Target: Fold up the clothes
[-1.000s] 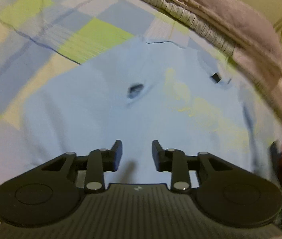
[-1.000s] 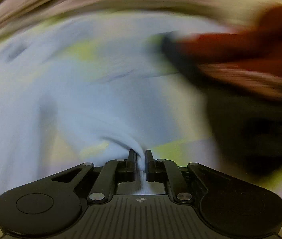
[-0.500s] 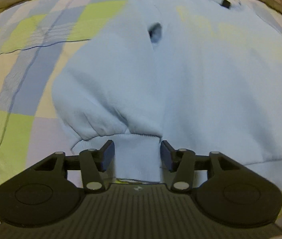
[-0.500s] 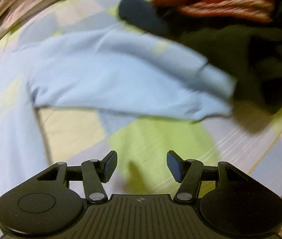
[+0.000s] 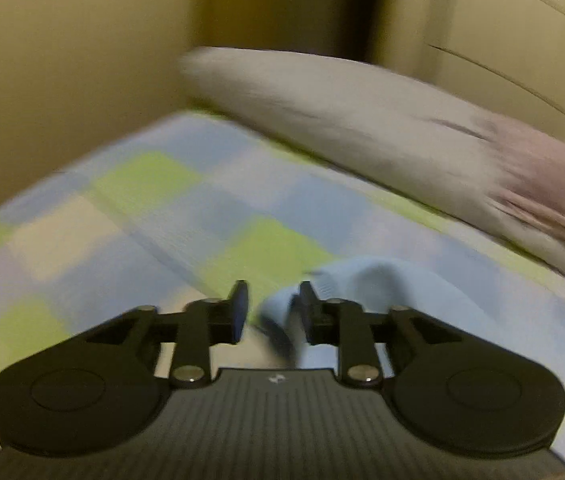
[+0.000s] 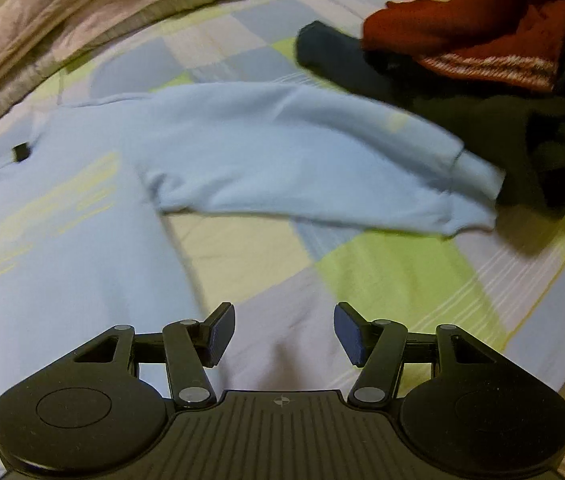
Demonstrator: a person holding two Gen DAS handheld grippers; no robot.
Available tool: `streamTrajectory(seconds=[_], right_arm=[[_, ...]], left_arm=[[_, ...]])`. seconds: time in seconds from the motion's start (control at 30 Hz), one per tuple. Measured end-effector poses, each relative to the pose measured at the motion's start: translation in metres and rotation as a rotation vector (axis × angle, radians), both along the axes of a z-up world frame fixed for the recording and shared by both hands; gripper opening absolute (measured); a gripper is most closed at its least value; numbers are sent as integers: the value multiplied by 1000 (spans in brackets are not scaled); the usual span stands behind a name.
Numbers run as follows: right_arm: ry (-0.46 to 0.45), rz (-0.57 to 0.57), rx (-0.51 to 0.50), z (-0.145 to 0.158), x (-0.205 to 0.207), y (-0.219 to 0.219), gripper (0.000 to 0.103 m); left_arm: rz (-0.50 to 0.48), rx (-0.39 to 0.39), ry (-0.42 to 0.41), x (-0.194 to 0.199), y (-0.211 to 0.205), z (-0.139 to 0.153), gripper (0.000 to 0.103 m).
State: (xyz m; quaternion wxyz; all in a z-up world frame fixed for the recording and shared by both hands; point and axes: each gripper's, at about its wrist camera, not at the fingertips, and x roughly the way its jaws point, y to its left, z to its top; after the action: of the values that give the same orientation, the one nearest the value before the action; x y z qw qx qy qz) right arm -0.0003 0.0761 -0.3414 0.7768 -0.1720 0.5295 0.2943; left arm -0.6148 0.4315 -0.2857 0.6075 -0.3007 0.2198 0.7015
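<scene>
From the left wrist, the left gripper (image 5: 269,307) has its fingers a little apart with the light blue sweatshirt (image 5: 366,280) cuff loose between them, above the checked bed cover (image 5: 186,216). It could slip out.

From the right wrist, the right gripper (image 6: 283,332) is wide apart, holding nothing. The sweatshirt's sleeve (image 6: 302,148) touches the dark clothes pile (image 6: 522,128) and might snag.

Quick count: one light blue sweatshirt (image 6: 94,240), one red knit garment (image 6: 482,36) upper right, at least two dark garments (image 6: 522,128) under it, one checked bed sheet (image 6: 382,276), one folded duvet (image 5: 362,120), two hand-held grippers.

A home bedroom: checked bedsheet (image 6: 382,276), pillow (image 5: 362,120), heaped clothes (image 6: 502,60).
</scene>
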Motion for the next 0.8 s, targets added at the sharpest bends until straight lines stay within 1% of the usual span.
streamTrajectory(seconds=[0.03,0.07,0.1,0.17,0.23,0.27,0.3,0.4,0.47,0.5,0.53,0.6,0.67,0.7,0.73,0.77,0.8], right_arm=[[13,1,10,-1,-8,-1,59],[29,1,21,-3,-15,-4,59],[45,-1,32,-5,-22,-6,59],[77,-24,48,-11,-30,-16,59],[131,-67,81,-18,-34,-29,59],[165,-96,102,-22,-34,-36,59],[199,-125,124,-26,-34,-44,59],[289,-209,200,-35,-32,-67,59],[328,-259,248,-41,-30,-81,59],[351,-272,272,-46,-30,-85,59],[374,-286,295,-50,-30,-89,59],[429,-290,332,-62,-31,-93,59],[461,-261,324,-77,-36,-88,58],[448,-225,321,-81,-41,-83,56],[413,-177,304,-79,-46,-77,39],[388,-140,293,-76,-49,-72,7],[396,-136,300,-71,-48,-71,7]], left_arm=[[17,-19,-19,-10,2,-4,25],[15,-39,-46,-15,-1,-12,28],[2,-72,-76,-17,-7,-22,34],[-56,-186,-159,-8,-30,-52,35],[-125,-324,-320,9,-60,-86,35],[-161,-398,-427,22,-78,-103,35],[-193,-459,-513,36,-96,-118,35],[-262,-555,-606,69,-133,-142,35],[-309,-619,-667,91,-158,-158,38],[-325,-644,-680,101,-168,-165,38],[-328,-653,-669,108,-175,-169,39],[-337,-646,-677,117,-183,-173,40],[-363,-647,-671,127,-189,-172,37],[-375,-647,-668,132,-192,-171,20],[-386,-641,-670,135,-193,-169,5],[-395,-623,-679,134,-193,-163,4],[-404,-596,-690,132,-192,-156,4]])
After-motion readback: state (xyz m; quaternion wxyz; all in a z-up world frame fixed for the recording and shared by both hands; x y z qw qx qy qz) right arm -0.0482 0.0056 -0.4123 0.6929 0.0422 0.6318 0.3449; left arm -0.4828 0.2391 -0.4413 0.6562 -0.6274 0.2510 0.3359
